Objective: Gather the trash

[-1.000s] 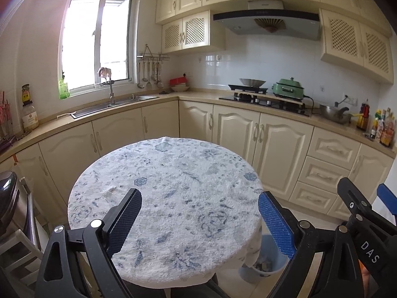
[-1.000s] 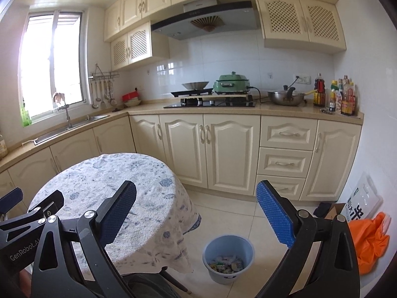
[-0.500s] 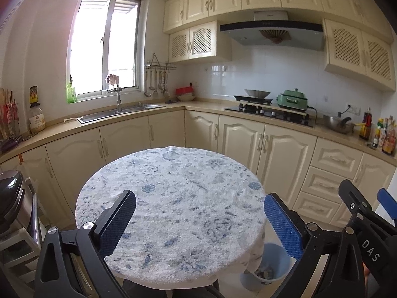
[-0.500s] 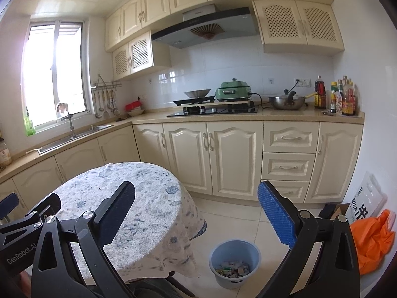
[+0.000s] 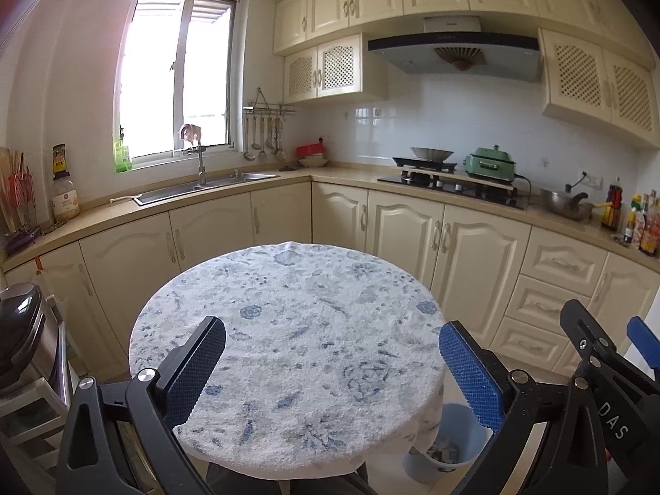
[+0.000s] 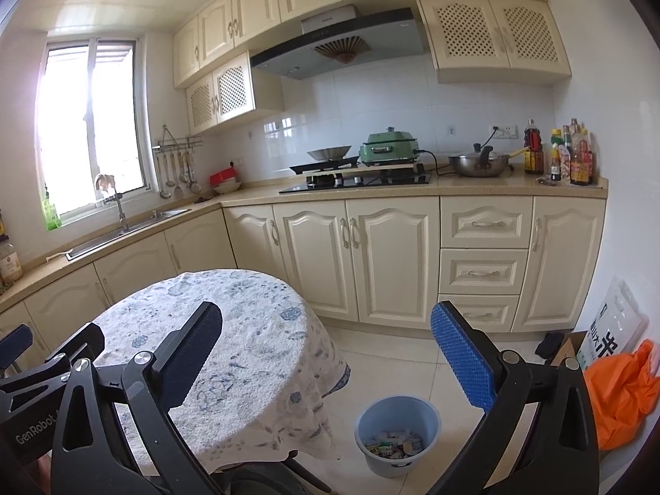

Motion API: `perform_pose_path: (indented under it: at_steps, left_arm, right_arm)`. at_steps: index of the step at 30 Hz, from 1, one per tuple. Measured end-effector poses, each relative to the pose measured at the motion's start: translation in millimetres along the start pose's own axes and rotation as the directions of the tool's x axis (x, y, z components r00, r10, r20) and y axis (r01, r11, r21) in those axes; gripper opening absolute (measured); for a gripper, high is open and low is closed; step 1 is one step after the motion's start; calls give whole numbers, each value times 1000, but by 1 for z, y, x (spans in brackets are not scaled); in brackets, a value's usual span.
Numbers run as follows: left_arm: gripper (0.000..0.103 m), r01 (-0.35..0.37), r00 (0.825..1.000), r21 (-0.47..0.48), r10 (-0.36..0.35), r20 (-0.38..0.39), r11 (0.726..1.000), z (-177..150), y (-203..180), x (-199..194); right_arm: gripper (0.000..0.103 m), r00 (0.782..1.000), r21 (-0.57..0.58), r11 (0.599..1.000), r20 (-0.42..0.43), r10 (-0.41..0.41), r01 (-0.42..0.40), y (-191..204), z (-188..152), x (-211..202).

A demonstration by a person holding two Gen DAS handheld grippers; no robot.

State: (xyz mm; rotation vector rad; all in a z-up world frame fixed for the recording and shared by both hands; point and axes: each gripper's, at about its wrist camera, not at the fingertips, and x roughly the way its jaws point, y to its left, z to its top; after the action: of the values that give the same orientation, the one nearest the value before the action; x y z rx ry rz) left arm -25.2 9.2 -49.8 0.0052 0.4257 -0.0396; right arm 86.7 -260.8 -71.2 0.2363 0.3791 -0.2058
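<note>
Gaping wide and empty, the left tongs and right tongs hang over the bare bench; the trash lies in the blue bucket on the floor off the bench's right edge, nearer the right tongs.

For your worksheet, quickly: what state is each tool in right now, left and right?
Left tool: open, jaws have just been opening, nothing between them.
Right tool: open, holding nothing.
</note>
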Motion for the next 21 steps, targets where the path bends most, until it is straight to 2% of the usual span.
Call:
perform_pose_path:
  at_steps: [7, 21]
  left_arm:
    - [102, 4, 1000, 0, -4, -1, 1000, 1, 0, 3]
    - [102, 1, 1000, -8, -2, -16, 1000, -1, 1, 6]
  right_arm:
    - [102, 1000, 13, 1000, 18, -3, 3, -2, 1, -2]
    - [103, 1000, 14, 1000, -1, -1, 1, -1, 1, 5]
